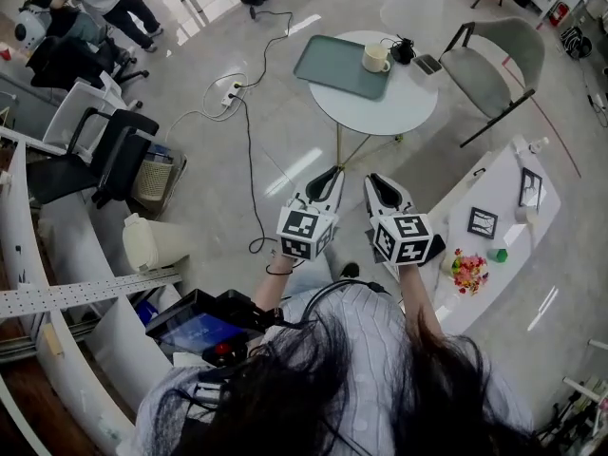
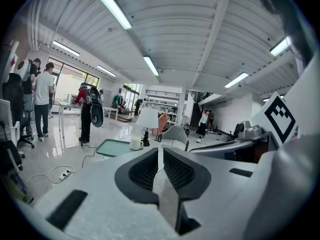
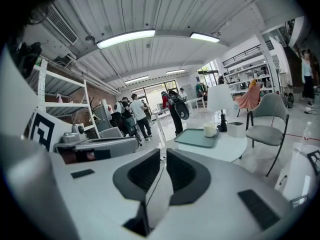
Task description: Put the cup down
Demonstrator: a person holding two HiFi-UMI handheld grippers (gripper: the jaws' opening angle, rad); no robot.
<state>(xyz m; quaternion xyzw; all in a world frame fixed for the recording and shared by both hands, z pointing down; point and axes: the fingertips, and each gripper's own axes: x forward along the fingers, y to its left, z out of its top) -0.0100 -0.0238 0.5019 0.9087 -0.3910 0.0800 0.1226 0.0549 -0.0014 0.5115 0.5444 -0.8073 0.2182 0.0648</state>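
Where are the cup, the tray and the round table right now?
cup (image 1: 376, 59), head view, on its body.
tray (image 1: 328, 63), head view, on its bare surface left of the cup.
round table (image 1: 394, 107), head view, on its bare top beside the tray.

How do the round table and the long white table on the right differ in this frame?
The round table is circular; the long table is elongated with rounded ends. The round table carries a green tray and a cup; the long table carries framed pictures and a colourful cluster. Both tops are white.
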